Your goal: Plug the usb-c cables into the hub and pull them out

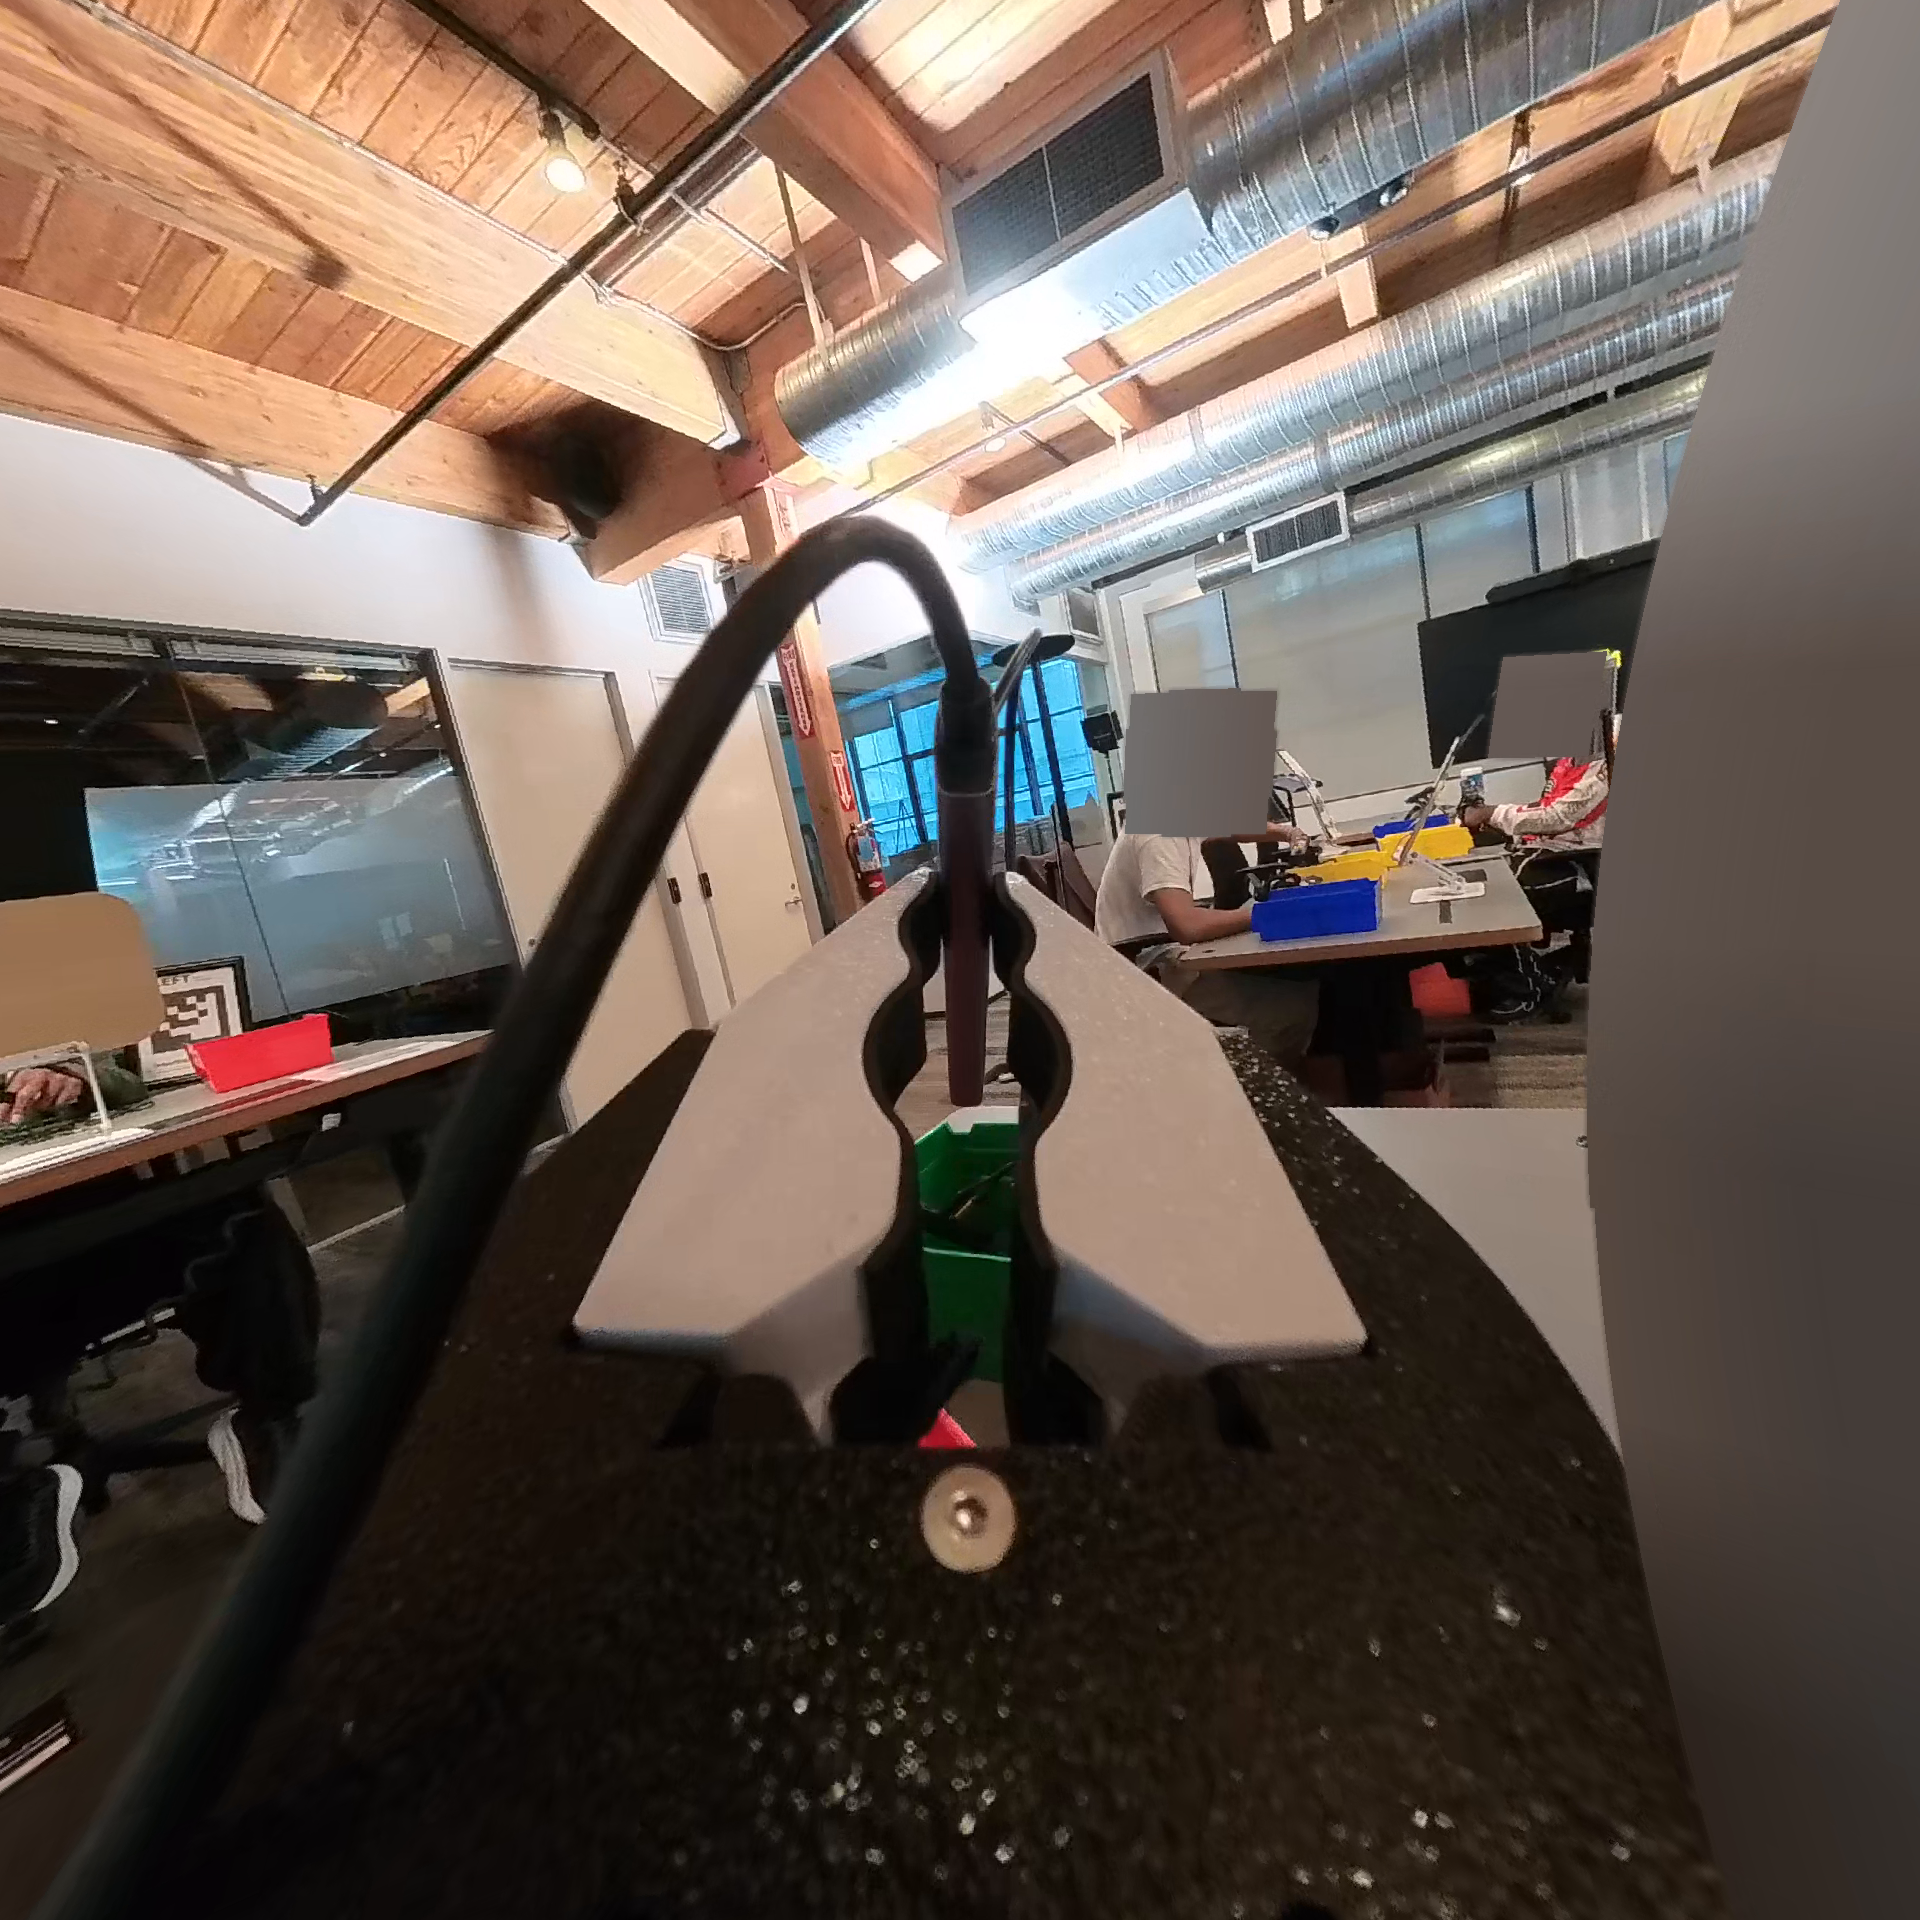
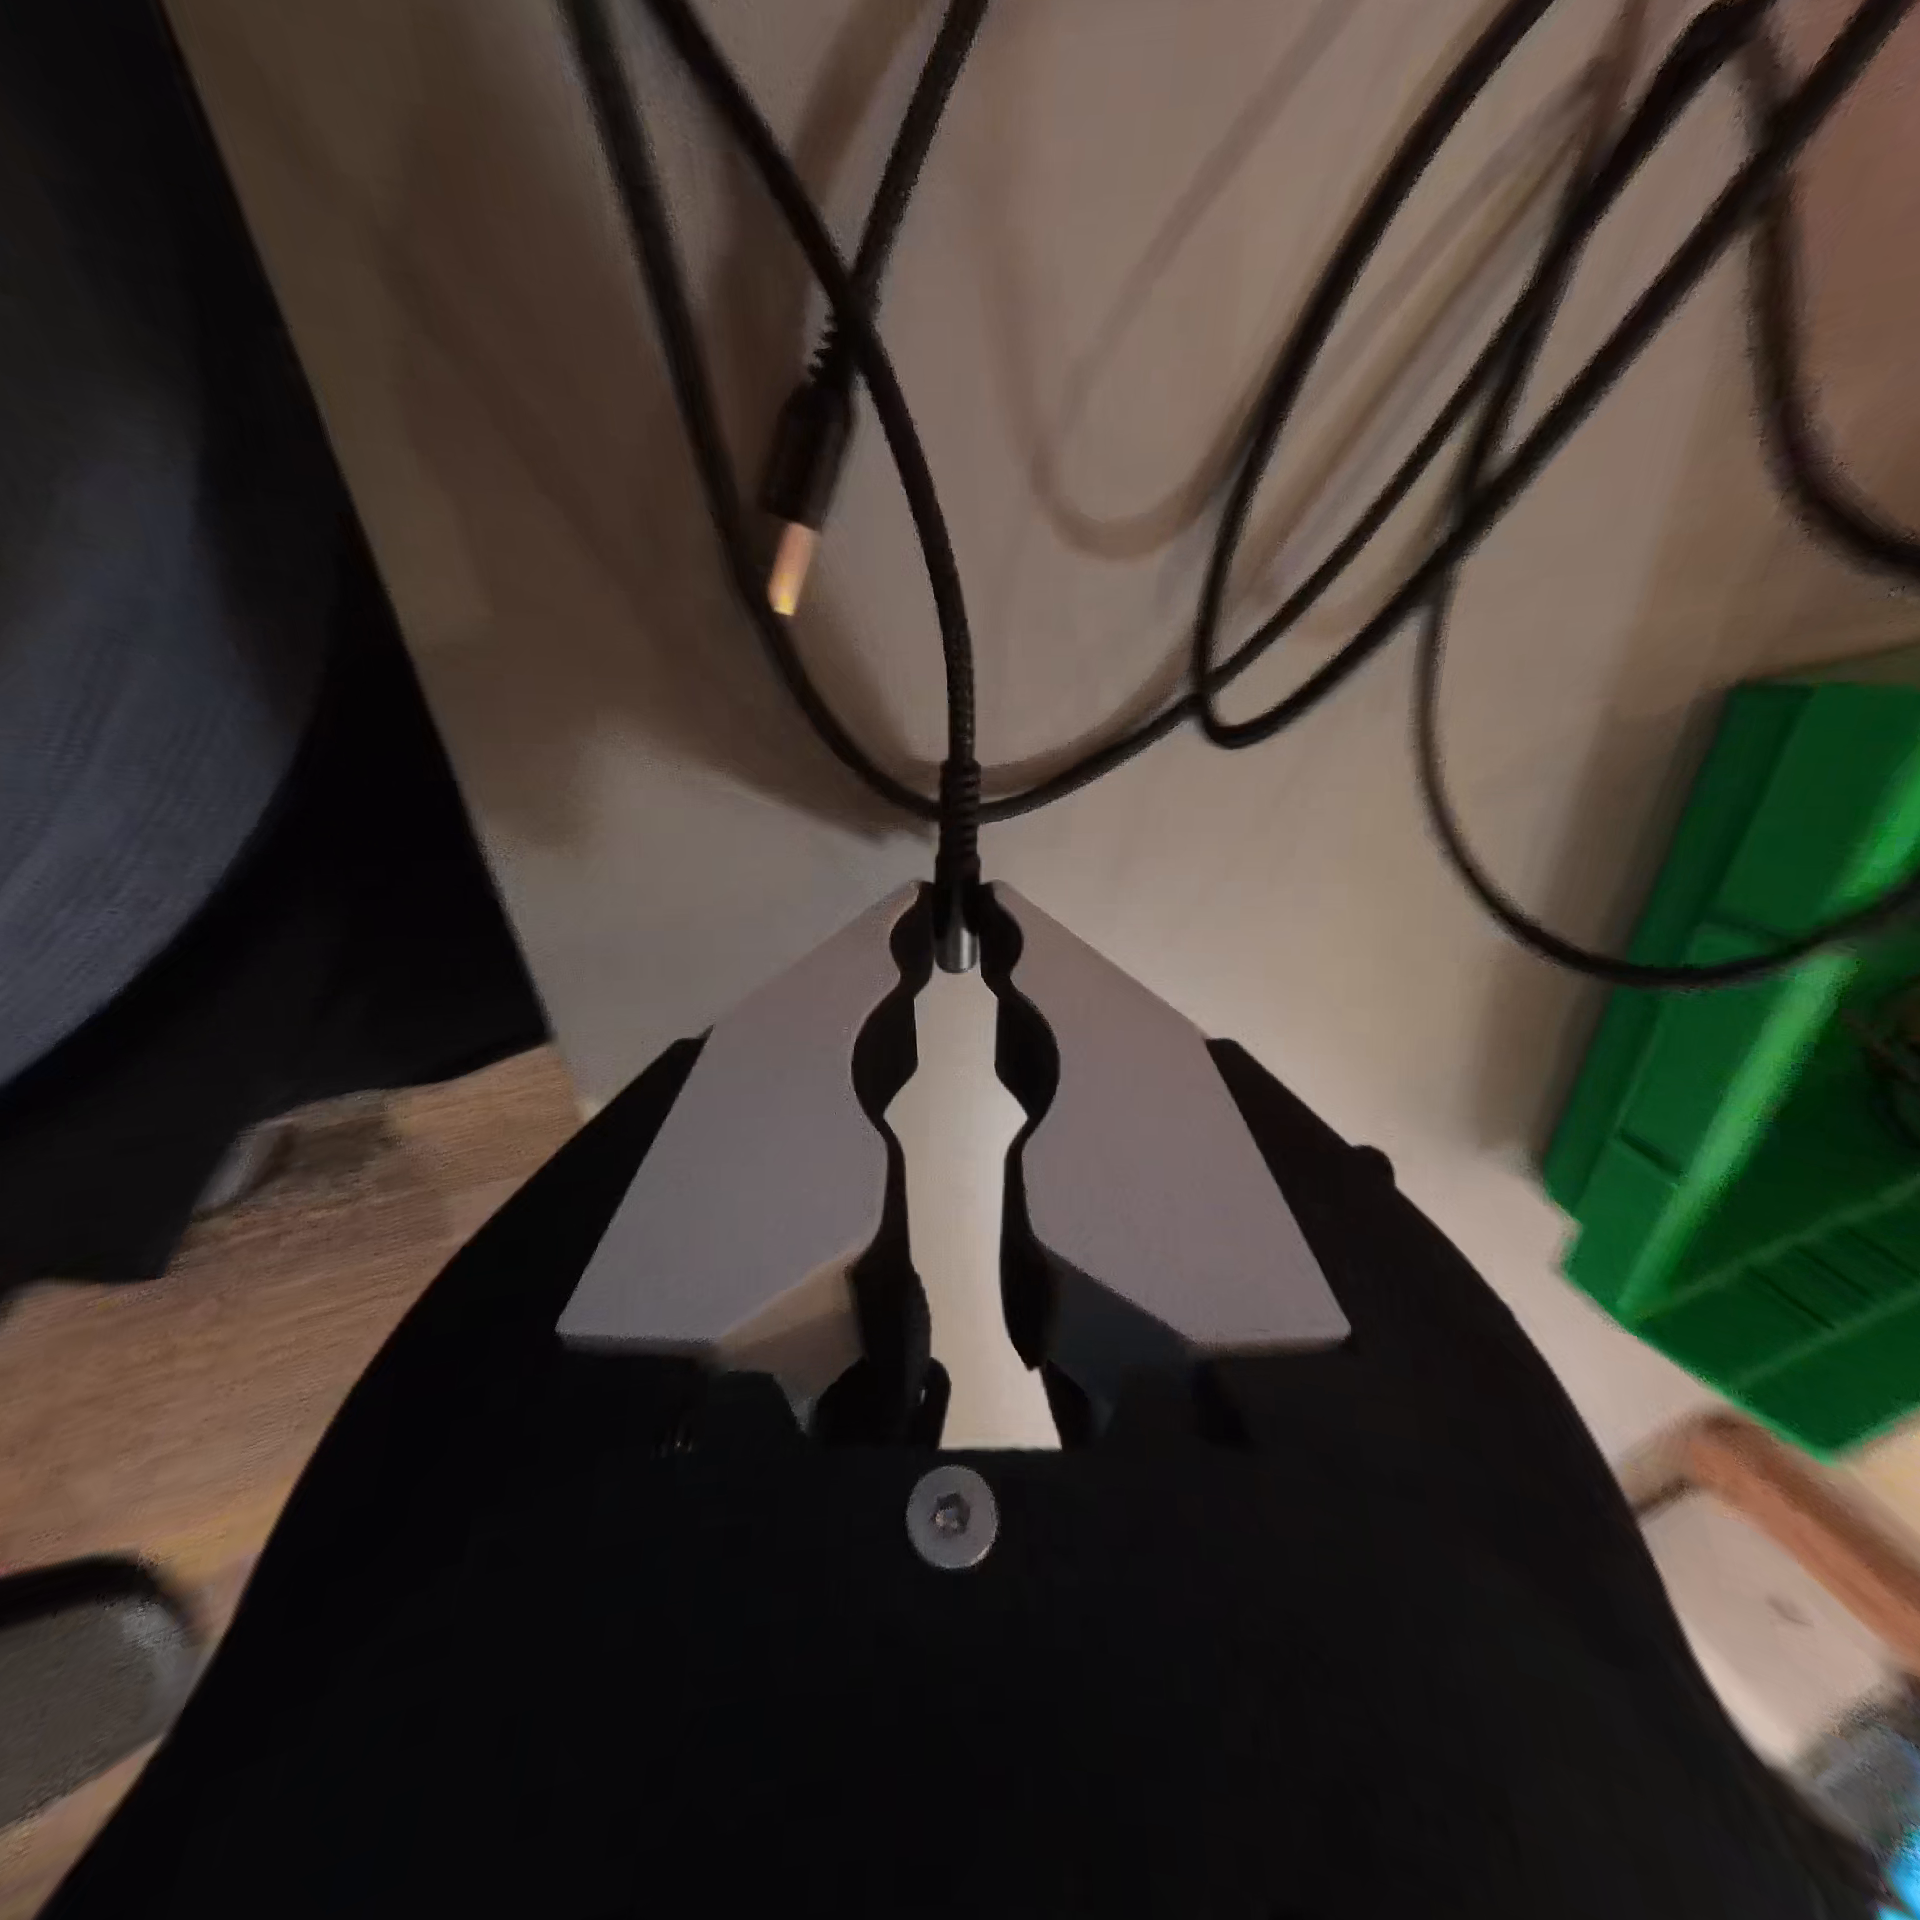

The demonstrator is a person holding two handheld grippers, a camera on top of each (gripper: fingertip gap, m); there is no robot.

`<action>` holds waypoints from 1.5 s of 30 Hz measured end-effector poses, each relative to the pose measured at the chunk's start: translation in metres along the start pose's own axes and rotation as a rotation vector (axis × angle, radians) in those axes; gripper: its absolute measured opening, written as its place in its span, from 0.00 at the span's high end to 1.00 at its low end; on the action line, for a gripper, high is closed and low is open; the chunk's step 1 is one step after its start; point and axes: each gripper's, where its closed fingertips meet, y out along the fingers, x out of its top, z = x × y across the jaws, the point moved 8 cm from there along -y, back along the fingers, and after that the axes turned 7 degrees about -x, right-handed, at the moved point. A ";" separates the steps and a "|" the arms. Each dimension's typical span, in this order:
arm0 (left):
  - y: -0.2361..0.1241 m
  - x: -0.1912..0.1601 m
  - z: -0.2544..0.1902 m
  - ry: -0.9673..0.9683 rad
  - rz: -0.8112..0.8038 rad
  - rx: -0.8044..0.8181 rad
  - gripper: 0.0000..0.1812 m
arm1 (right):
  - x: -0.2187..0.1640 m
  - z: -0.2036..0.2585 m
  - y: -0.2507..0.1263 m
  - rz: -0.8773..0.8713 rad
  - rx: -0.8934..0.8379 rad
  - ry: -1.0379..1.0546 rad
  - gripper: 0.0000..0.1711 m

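Note:
In the left wrist view my left gripper (image 1: 964, 894) is shut on the thin dark hub (image 1: 964, 935), seen edge-on and upright between the fingertips. The hub's thick black cable (image 1: 582, 935) arcs up and over to the left. In the right wrist view my right gripper (image 2: 958, 904) is shut on the plug end of a braided black usb-c cable (image 2: 956, 727); its metal tip (image 2: 958, 951) points back between the fingers. A second cable's plug (image 2: 798, 499) lies loose on the pale table (image 2: 1195, 935) beyond. The view is motion-blurred.
A green bin (image 2: 1766, 1039) stands on the table at the right, with cable loops (image 2: 1455, 468) trailing over it; it also shows under the left gripper (image 1: 966, 1216). A dark chair (image 2: 156, 623) is at the left. People sit at far desks with blue and yellow bins (image 1: 1320, 909).

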 end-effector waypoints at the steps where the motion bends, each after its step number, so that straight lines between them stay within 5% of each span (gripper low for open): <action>1: 0.001 0.000 -0.001 0.005 -0.002 -0.003 0.97 | 0.001 -0.005 -0.007 -0.040 -0.087 -0.046 0.97; 7: 0.013 -0.002 -0.012 0.117 -0.037 -0.057 0.97 | 0.013 -0.055 -0.080 -0.307 -0.737 -0.251 0.97; 13: 0.042 -0.028 -0.033 0.363 -0.032 -0.148 0.97 | 0.026 -0.087 -0.144 -0.541 -1.053 -0.338 0.96; 22: 0.082 -0.045 -0.093 0.722 -0.077 -0.289 0.96 | 0.050 -0.125 -0.209 -0.993 -0.754 -0.271 0.96; 30: 0.082 -0.033 -0.108 0.765 -0.112 -0.304 0.97 | 0.064 -0.118 -0.229 -1.012 -0.758 -0.407 0.97; 38: 0.065 -0.012 -0.114 0.750 -0.224 -0.359 0.97 | -0.002 -0.128 -0.296 -1.363 -0.789 -0.251 0.96; 41: 0.061 -0.006 -0.120 0.773 -0.235 -0.385 0.96 | -0.011 -0.147 -0.280 -1.231 -0.845 -0.153 0.96; 45: 0.066 -0.006 -0.136 0.863 -0.176 -0.410 0.97 | 0.026 -0.138 -0.241 -1.087 -0.773 -0.291 0.97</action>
